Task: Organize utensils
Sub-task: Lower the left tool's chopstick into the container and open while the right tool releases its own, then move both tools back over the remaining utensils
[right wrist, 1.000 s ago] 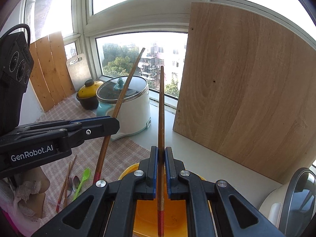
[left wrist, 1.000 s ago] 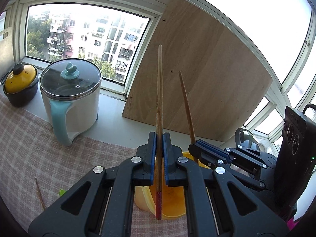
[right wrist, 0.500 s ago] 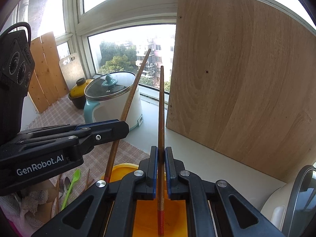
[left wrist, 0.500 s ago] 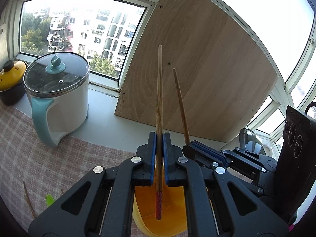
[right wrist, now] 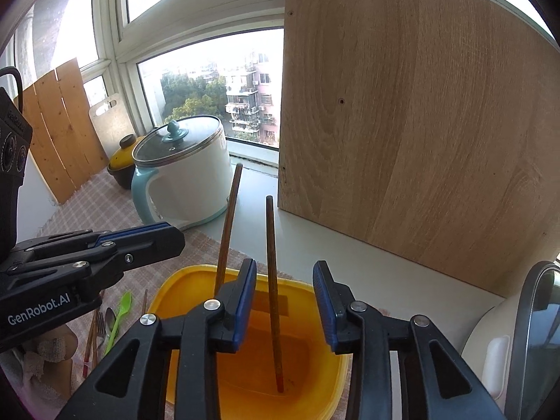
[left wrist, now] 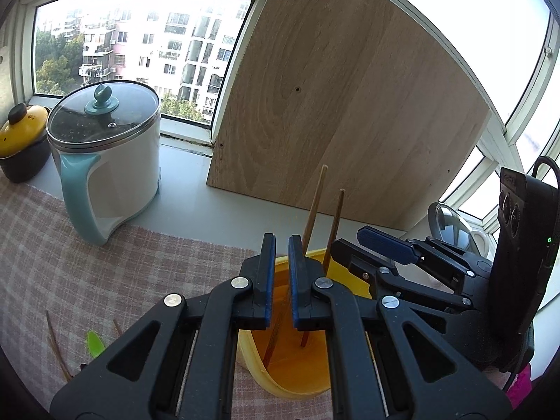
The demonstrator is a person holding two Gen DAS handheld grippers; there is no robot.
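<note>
Both grippers spread and empty over the yellow container (right wrist: 175, 290): right gripper (right wrist: 284, 301) jaws wide, left gripper (left wrist: 279, 276) jaws narrowly parted. The two chopsticks (right wrist: 271, 269) stand inside, red tips down, leaning on its far rim. More utensils (right wrist: 112, 318) lie on the checked cloth's (left wrist: 105, 273) near-left part, likely next; kettle (left wrist: 112, 161) sits beyond.

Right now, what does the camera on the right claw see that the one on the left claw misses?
Only the right view shows the slatted boards leaning at the window and the fork and spoon beside the green spoon. Only the left view shows the right claw from the side. Both show the two chopsticks standing in the yellow container, the white pot and the big wooden board.
</note>
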